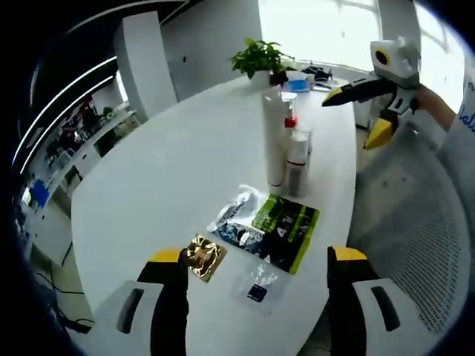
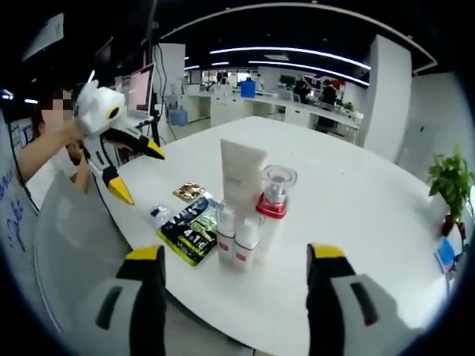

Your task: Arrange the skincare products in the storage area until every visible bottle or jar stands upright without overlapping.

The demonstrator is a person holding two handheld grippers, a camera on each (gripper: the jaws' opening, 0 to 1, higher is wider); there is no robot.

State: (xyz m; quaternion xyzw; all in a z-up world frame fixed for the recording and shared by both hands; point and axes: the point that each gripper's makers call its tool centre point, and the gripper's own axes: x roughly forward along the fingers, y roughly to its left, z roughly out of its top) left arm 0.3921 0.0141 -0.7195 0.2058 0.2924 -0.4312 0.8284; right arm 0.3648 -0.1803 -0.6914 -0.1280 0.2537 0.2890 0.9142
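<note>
A cluster of skincare products stands upright on the white oval table: a tall white tube, a clear-capped bottle with a red collar, and two small white bottles with red bands. They stand close together. Flat sachets lie beside them: a green-black one, a gold one and a small clear one. My left gripper is open above the sachets. My right gripper is open, held off the table edge near the bottles.
A potted plant and a blue item sit at the table's far end. A grey mesh chair stands by the table edge. Office desks with monitors fill the background.
</note>
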